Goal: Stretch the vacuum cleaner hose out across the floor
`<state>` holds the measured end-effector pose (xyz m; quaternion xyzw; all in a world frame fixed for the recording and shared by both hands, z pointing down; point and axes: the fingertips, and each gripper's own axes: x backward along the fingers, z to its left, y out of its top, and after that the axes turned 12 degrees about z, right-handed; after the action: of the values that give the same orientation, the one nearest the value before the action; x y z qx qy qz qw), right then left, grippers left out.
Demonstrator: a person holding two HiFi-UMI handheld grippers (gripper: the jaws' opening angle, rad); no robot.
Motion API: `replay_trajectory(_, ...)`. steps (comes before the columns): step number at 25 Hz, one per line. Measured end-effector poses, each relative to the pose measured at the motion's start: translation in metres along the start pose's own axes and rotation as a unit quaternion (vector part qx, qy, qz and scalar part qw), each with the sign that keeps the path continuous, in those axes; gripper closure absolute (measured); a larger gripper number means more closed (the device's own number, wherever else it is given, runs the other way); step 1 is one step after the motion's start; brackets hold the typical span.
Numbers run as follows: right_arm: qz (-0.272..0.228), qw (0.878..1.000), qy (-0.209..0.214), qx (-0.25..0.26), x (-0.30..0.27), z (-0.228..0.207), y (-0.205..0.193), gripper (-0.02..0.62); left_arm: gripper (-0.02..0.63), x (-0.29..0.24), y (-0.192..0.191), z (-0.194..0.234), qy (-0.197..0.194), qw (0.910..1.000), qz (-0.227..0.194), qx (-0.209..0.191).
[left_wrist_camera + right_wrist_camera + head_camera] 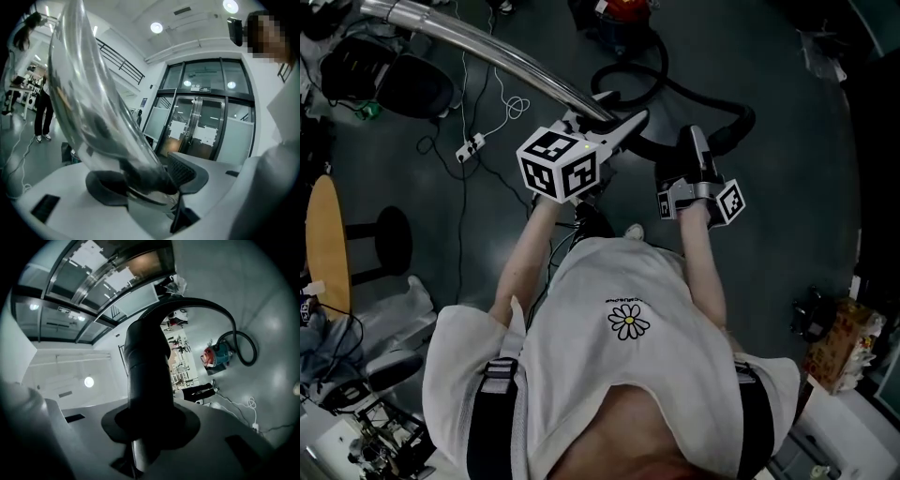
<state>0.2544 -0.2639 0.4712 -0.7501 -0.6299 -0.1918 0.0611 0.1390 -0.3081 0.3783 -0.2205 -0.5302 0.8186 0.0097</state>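
Nearest the lens: the person's white T-shirt [628, 281], filling the lower half of the head view, with both forearms reaching toward upper centre.

Left gripper [617, 127]: its jaws stand apart. The chrome wand [478, 42] lies between them, loosely rather than clamped, as the left gripper view shows. The wand's long axis runs from this claw up to the upper left corner of the frame.

Right gripper [694, 142]: its jaws are closed on the black hose handle [145, 362], which rises straight out of the claw in the right gripper view.

Hose [722, 108]: it leaves the handle toward the upper right and bends back to the left. It then curls in a loop on the dark floor [787, 216] before joining the vacuum cleaner [215, 355], which sits at top centre of the head view. So the hose lies ahead of the right claw, with the cleaner beyond it and the slack gathered between the two.

Judgement: the hose is not yet stretched, since the loop remains and the handle is near the cleaner. The right hand is the one on the hose's free end, while the left only surrounds the wand. Straightening would likely call for carrying the handle away from the cleaner, toward the lower edge of the frame, along the line from cleaner to handle.
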Motion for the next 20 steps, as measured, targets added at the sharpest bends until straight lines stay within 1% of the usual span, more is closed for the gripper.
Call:
replay_trajectory(3,0.002,0.999,-0.003,0.040,-0.009,0.017,0.014,0.491,0.365,-0.002,-0.009,0.002,-0.036,0.9974,0.021,0.058)
replay_trajectory(5,0.000,0.998,0.000,0.060,-0.017,0.029,0.025,0.495,0.365,-0.003,-0.022,-0.005,-0.082,0.9900,0.047,0.104)
replay_trajectory(6,0.003,0.997,-0.002,0.072,-0.021,0.035,0.032,0.499,0.365,-0.003,-0.033,-0.011,-0.109,0.9851,0.069,0.113)
replay_trajectory(7,0.010,0.996,-0.009,0.089,-0.026,0.042,0.040,0.503,0.365,-0.003,-0.048,-0.018,-0.129,0.9815,0.104,0.097)
replay_trajectory(8,0.024,0.993,-0.022,0.112,-0.031,0.051,0.048,0.508,0.365,0.000,-0.069,-0.023,-0.130,0.9788,0.151,0.048)
replay_trajectory(9,0.043,0.988,-0.041,0.145,-0.036,0.062,0.055,0.508,0.367,0.006,-0.094,-0.024,-0.112,0.9725,0.203,-0.023)
replay_trajectory(10,0.066,0.978,-0.064,0.186,-0.041,0.073,0.063,0.509,0.367,0.014,-0.119,-0.020,-0.085,0.9606,0.247,-0.094)
replay_trajectory(11,0.090,0.963,-0.089,0.237,-0.046,0.085,0.069,0.509,0.367,0.023,-0.138,-0.015,-0.062,0.9491,0.273,-0.144)
replay_trajectory(12,0.115,0.941,-0.116,0.298,-0.052,0.097,0.074,0.509,0.367,0.031,-0.148,-0.010,-0.045,0.9456,0.278,-0.162)
replay_trajectory(13,0.143,0.908,-0.144,0.365,-0.059,0.107,0.074,0.508,0.367,0.038,-0.148,-0.003,-0.033,0.9517,0.263,-0.155)
replay_trajectory(14,0.176,0.864,-0.173,0.440,-0.069,0.114,0.068,0.509,0.367,0.044,-0.139,0.005,-0.018,0.9636,0.229,-0.137)
replay_trajectory(15,0.215,0.803,-0.203,0.518,-0.078,0.117,0.056,0.508,0.367,0.051,-0.123,0.015,0.008,0.9757,0.180,-0.124)
replay_trajectory(16,0.260,0.722,-0.234,0.597,-0.086,0.115,0.039,0.509,0.367,0.059,-0.101,0.025,0.044,0.9834,0.123,-0.126)
replay_trajectory(17,0.309,0.621,-0.260,0.672,-0.090,0.109,0.019,0.508,0.367,0.069,-0.077,0.034,0.085,0.9835,0.062,-0.147)
replay_trajectory(18,0.358,0.502,-0.277,0.737,-0.091,0.102,-0.002,0.508,0.367,0.078,-0.053,0.038,0.123,0.9755,0.007,-0.182)
replay_trajectory(19,0.400,0.376,-0.286,0.786,-0.088,0.094,-0.020,0.508,0.367,0.086,-0.031,0.039,0.153,0.9622,-0.036,-0.222)
replay_trajectory(20,0.427,0.254,-0.287,0.819,-0.083,0.090,-0.031,0.508,0.367,0.090,-0.013,0.037,0.175,0.9476,-0.061,-0.260)
